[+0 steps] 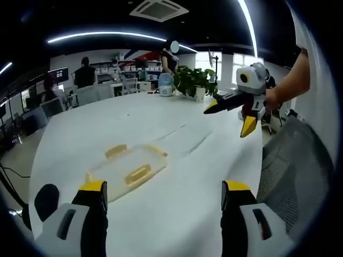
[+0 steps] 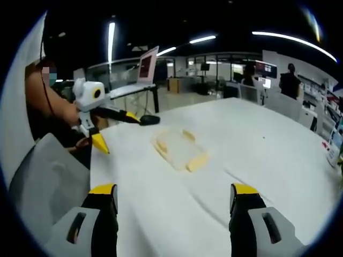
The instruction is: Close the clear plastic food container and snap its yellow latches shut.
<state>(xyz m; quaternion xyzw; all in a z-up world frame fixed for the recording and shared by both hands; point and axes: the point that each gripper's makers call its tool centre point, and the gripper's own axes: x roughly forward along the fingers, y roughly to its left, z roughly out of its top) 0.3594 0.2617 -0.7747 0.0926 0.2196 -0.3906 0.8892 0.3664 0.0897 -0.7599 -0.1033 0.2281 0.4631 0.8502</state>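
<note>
The clear plastic container lies flat on the white table, with yellow latches along its sides; I cannot tell whether they are snapped down. In the left gripper view my left gripper stands open, nearer than the container and a little to its right. My right gripper hangs open in the air at the far right, held by a hand. In the right gripper view the container lies ahead of my open right gripper. The left gripper hovers open to its left, above the table edge.
A potted plant and a water jug stand at the table's far end. A grey mesh chair is beside the table. A laptop on a stand, desks and people are in the background. The cloth has creases.
</note>
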